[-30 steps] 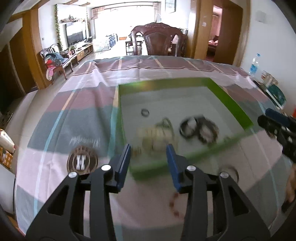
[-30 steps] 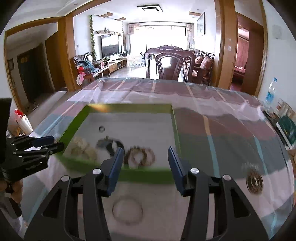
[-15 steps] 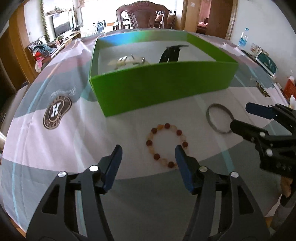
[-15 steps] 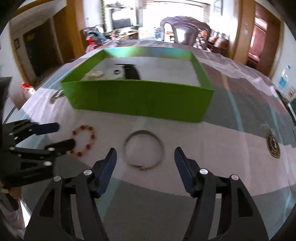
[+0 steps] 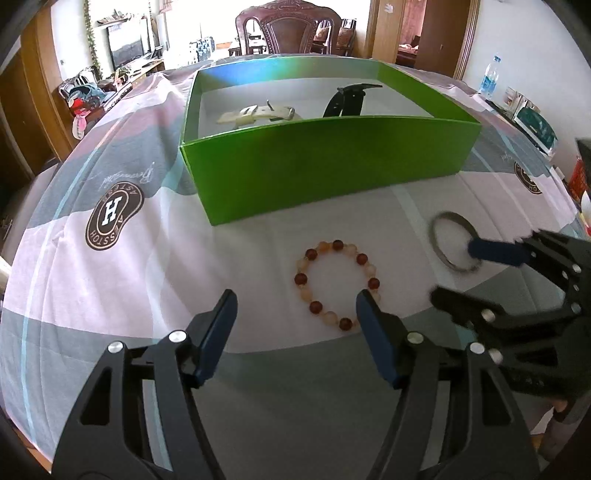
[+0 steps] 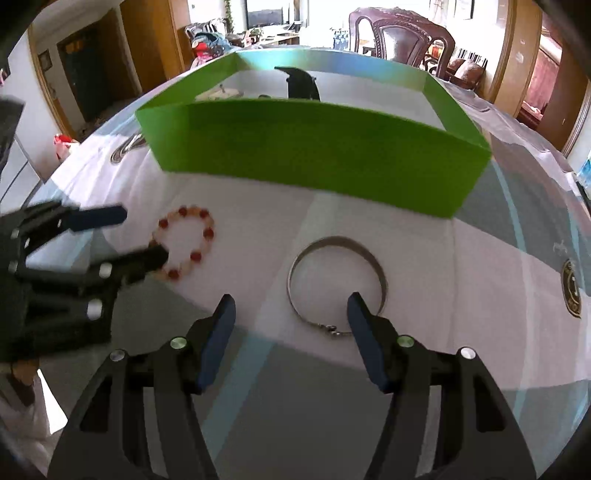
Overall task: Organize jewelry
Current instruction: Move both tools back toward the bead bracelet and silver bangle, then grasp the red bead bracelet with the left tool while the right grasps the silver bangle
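A red and amber bead bracelet [image 5: 337, 282] lies on the tablecloth in front of a green box [image 5: 325, 173]. My left gripper [image 5: 295, 301] is open just before it, its right fingertip at the bracelet's edge. A silver bangle [image 6: 337, 282] lies to the right. My right gripper [image 6: 290, 306] is open low over the bangle's near side. The box [image 6: 314, 147] holds a cream watch [image 5: 258, 112] and a black watch [image 5: 347, 98]. Each gripper shows in the other's view: the right [image 5: 452, 267], the left [image 6: 142, 234].
The table has a striped pink, grey and white cloth with round logo prints [image 5: 112, 216]. A wooden chair [image 5: 291, 29] stands behind the far edge. A water bottle [image 5: 488, 75] and small items sit at the far right.
Both grippers have dropped from above the box to low over the cloth in front of it. The left has closed in on the bead bracelet, the right on the silver bangle.
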